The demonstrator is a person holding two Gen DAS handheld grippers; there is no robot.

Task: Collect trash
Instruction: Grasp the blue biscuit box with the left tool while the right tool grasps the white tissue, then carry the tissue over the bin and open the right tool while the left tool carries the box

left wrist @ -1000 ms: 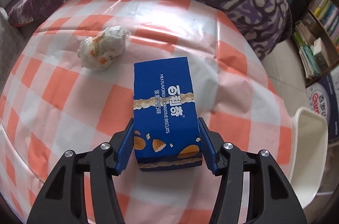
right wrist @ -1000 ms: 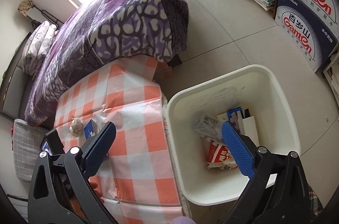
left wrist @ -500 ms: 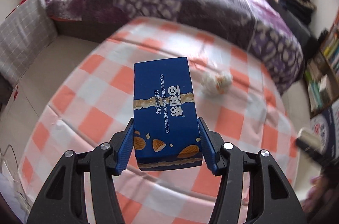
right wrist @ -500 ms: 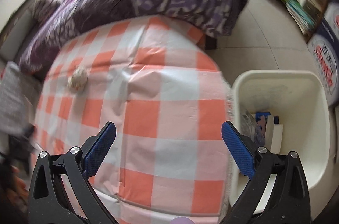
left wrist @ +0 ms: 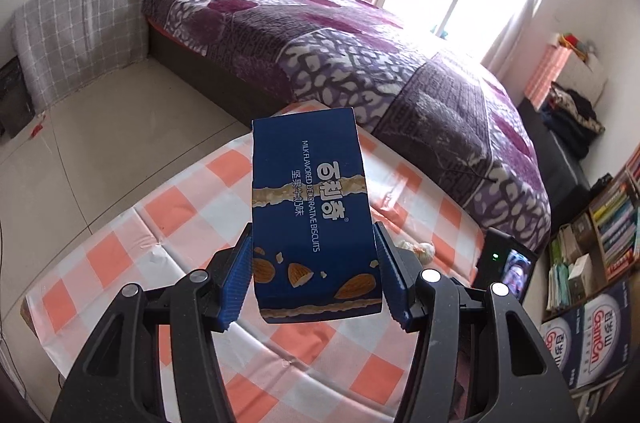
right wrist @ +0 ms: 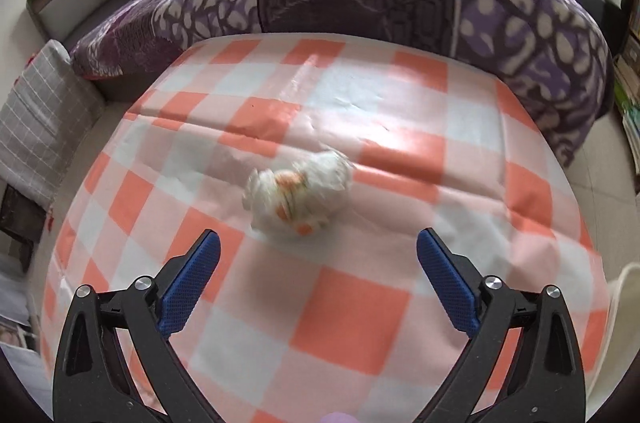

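Above checked tablecloth (left wrist: 120, 255): left gripper (left wrist: 314, 271) clamps blue box (left wrist: 312, 215), "MILK FLAVORED DECORATIVE BISCUITS". Right gripper (right wrist: 318, 267) gapes wide, empty, crumpled wrapper (right wrist: 298, 195) blurred on cloth ahead.

Between the right gripper's (right wrist: 318, 277) spread fingers (right wrist: 192, 279) lies bare worktop (right wrist: 360, 311); only the crumpled wrapper (right wrist: 298, 197) sits just ahead.

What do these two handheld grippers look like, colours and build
Both match: the left gripper and right gripper have matte black, triangular cut-out arms with silver pivot bolts, ending in blue textured finger pads. No cables, markings or sleeves are visible.
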